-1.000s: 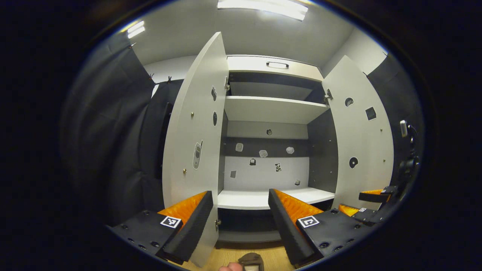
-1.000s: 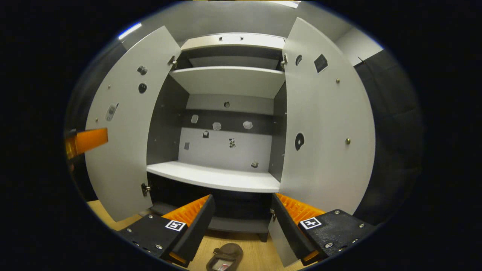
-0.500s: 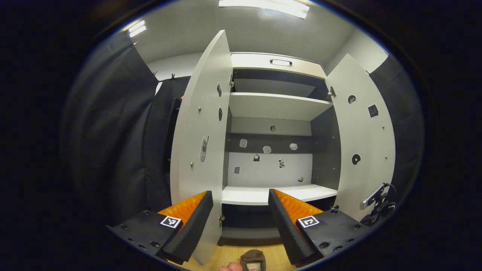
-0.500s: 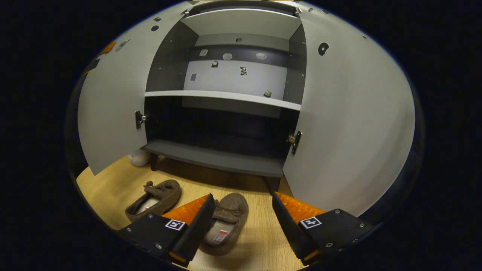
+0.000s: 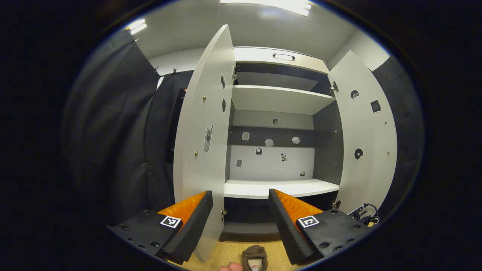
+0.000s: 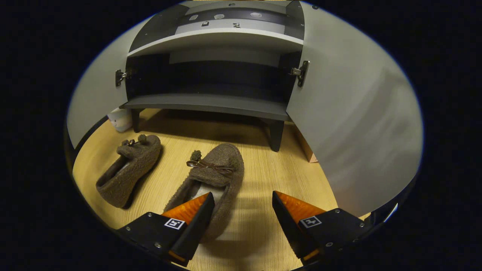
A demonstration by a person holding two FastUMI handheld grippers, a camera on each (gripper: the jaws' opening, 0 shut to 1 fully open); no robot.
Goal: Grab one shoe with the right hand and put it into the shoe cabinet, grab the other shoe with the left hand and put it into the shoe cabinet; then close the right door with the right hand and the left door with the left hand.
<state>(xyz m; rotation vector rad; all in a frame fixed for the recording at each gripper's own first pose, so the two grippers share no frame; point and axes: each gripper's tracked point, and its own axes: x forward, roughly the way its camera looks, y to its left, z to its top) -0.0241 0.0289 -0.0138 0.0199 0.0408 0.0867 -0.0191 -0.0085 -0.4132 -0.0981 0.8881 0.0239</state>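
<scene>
Two brown fuzzy slippers lie on the wooden floor in front of the open shoe cabinet [image 6: 211,101]. In the right gripper view the right slipper [image 6: 214,180] lies toe toward the cabinet, and my right gripper [image 6: 243,210] hovers open just above its heel end, one finger over its opening. The left slipper [image 6: 130,165] rests farther left. In the left gripper view my left gripper [image 5: 241,210] is held high and open, facing the cabinet's white shelf [image 5: 278,188], with one slipper [image 5: 254,258] low between the fingers. The left door [image 5: 205,146] and the right door [image 5: 367,135] both stand open.
A small white object [image 6: 120,118] sits on the floor by the cabinet's left leg. A wooden block [image 6: 307,150] lies under the right door. Black cloth walls stand on both sides. Cables [image 5: 363,214] hang low at the right in the left gripper view.
My right gripper has tilted down and dropped from facing the shelves to just over the right slipper. My left gripper has shifted slightly, still facing the cabinet.
</scene>
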